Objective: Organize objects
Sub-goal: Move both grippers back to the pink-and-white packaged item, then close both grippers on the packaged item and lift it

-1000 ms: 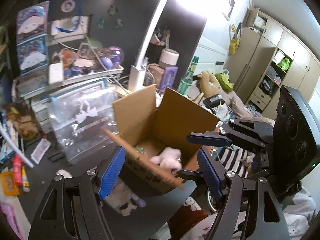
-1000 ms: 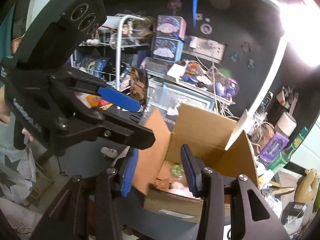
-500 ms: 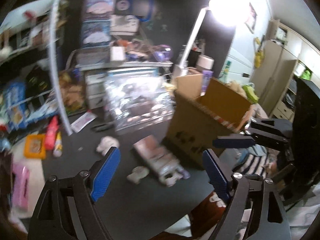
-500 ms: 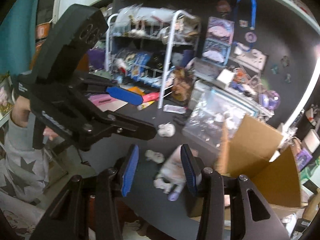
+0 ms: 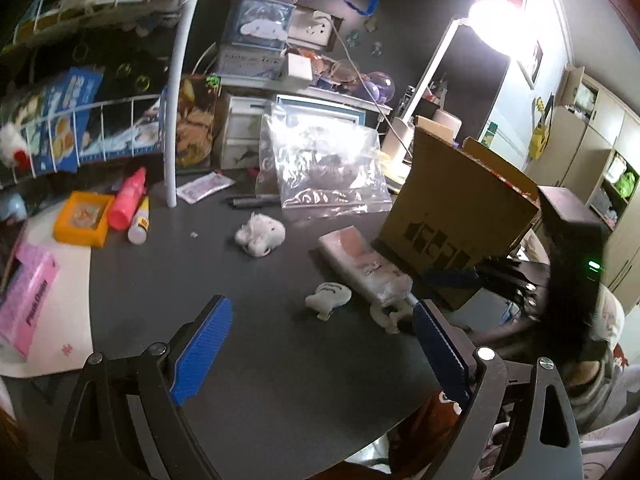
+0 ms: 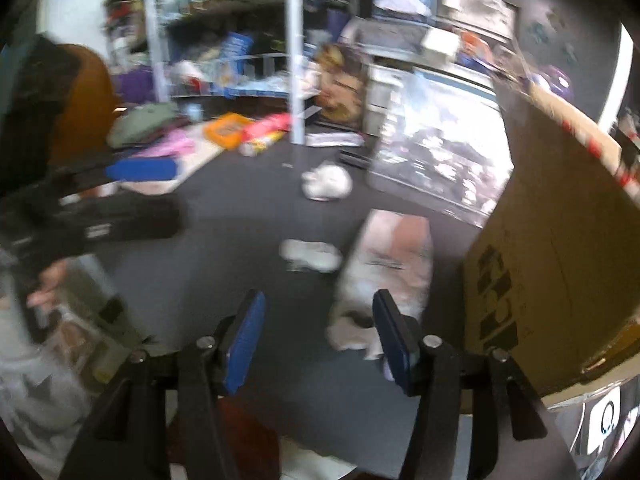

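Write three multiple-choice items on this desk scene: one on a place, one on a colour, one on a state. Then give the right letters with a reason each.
1. Where does the pink packet lie?
A. Inside the box
B. On the desk beside the box
C. On the wire rack

2. What colour is the tray by the pink bottle?
A. Orange
B. Green
C. White

3. How does the left gripper stand?
A. Shut on the fluffy toy
B. Shut on the packet
C. Open, holding nothing

Answers: 1 B, the packet rests on the dark desk against the box's foot. 2 A, the tray's rim is plainly orange. 3 C, its jaws have just been opening and only bare desk shows between the blue pads.
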`<state>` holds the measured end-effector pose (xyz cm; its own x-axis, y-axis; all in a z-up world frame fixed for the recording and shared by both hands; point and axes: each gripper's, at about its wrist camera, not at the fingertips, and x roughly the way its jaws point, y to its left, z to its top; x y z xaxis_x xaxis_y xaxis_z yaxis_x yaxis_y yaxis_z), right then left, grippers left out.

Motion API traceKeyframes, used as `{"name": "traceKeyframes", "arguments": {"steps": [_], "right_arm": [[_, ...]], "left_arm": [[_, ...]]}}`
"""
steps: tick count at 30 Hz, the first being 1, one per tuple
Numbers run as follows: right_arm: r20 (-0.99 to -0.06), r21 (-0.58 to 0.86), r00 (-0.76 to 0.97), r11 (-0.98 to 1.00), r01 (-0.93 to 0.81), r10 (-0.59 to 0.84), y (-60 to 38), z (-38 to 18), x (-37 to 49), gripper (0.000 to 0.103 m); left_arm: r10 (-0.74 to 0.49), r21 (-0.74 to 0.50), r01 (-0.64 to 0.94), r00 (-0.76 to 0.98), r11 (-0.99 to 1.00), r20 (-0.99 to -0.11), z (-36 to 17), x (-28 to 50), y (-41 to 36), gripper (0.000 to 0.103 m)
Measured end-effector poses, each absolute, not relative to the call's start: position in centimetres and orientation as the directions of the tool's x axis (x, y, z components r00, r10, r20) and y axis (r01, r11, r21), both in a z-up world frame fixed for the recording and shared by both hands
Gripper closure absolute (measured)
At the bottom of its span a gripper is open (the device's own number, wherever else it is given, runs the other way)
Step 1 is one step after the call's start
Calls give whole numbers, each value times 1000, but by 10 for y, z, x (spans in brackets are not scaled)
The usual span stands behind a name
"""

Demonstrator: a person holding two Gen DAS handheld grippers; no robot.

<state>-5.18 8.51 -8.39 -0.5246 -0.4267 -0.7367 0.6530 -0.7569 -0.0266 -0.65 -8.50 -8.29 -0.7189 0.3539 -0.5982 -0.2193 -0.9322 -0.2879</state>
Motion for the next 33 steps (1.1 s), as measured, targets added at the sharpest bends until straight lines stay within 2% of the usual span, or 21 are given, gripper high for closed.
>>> {"name": "traceKeyframes", "arguments": {"steps": [1,3,10,20,22,23,28,29,31,33], "right_arm": [[-736,-39,-541,-772,634,-406,86,-87,-56,42],[-743,-62,-562,-798,599,-364,85,-93,-68,40],[-784,-60,-538,-825,562,-310,78,-111,-94,38],[-792,-54,-535,-839,542,-295,74,-116,-109,37],[-797,-56,-532,-841,538,-287,74,-118,-113,27],[-797,-62,-535,-843,534,-280,74,-119,-114,26],[-803,-48,-523,-845,532,-284,76,-125,-121,25],[-805,-43,-520,-846,532,-286,77,-126,-122,27],[-802,-33,-518,-845,533,-296,78,-126,-123,46],[-802,-31,-519,-847,531,-296,79,-124,-123,52]], "left_arm": [[357,-293,-219,-718,-931,-597,-85,-7,-86,12],[365,-307,-218,-717,-927,-594,-89,-8,-89,12],[381,-330,-217,-709,-918,-594,-95,-12,-93,12],[376,-337,-204,-706,-919,-600,-96,-10,-94,12],[377,-338,-203,-706,-919,-599,-96,-10,-94,12],[377,-339,-204,-706,-919,-599,-96,-11,-94,12],[378,-340,-202,-700,-918,-605,-96,-11,-93,12],[380,-342,-202,-699,-918,-605,-96,-11,-93,12],[384,-347,-203,-696,-916,-607,-96,-12,-92,12],[386,-349,-203,-692,-915,-610,-96,-14,-90,12]]}}
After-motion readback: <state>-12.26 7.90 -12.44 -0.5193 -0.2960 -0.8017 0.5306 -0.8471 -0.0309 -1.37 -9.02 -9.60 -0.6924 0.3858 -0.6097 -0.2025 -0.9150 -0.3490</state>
